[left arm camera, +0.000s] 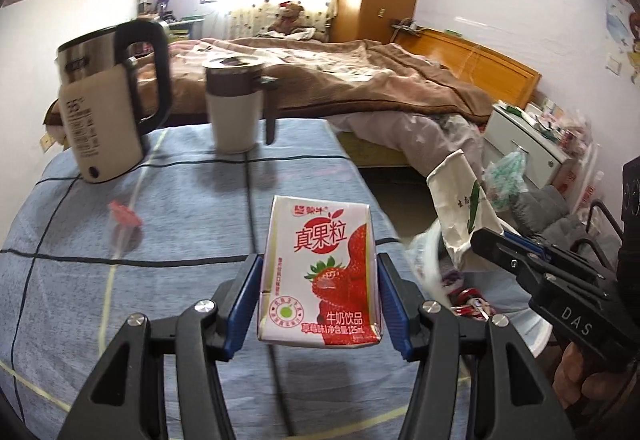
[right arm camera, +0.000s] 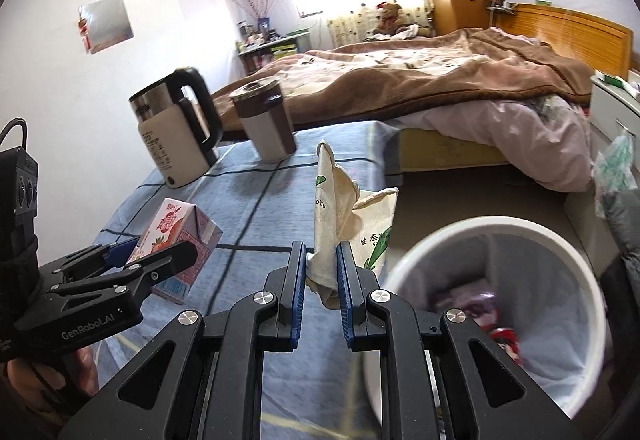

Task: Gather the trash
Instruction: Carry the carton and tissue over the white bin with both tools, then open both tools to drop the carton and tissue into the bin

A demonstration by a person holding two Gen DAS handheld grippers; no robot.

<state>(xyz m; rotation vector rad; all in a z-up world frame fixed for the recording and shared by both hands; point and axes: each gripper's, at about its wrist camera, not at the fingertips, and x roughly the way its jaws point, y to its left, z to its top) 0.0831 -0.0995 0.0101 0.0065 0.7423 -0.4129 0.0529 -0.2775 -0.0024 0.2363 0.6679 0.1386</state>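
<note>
1. The left tongs [left arm camera: 318, 296] pinch a strawberry milk carton [left arm camera: 320, 276], one blue pad pressed to each side of it; the carton stands upright between them, lifted clear of the surface [left arm camera: 120, 300] (a blue cloth with dark and pale lines covers it).
2. In the right wrist view the same carton [right arm camera: 176, 240] sits at the near left, held in the left tongs [right arm camera: 132, 260] above the cloth.
3. The right tongs [right arm camera: 322, 272] are pressed nearly together on a crumpled paper bag [right arm camera: 340, 216], which sticks up from between the pads; green print shows on its side.
4. In the left wrist view the bag [left arm camera: 464, 208] hangs at the right, past the edge of the surface, with the right tongs [left arm camera: 492, 244] gripping its lower end.
5. A white bin [right arm camera: 496, 228] stands to the right of the surface, just right of the bag; it is lined, and some rubbish lies at the bottom (too blurred to name).
6. A small pink scrap [left arm camera: 125, 217] lies on the cloth at the left.
7. At the far end of the surface stand a kettle [left arm camera: 108, 108] on the left and a lidded mug [left arm camera: 234, 108] to its right, apart from each other.
8. A bed [left arm camera: 360, 80] with a brown blanket lies beyond the surface.
</note>
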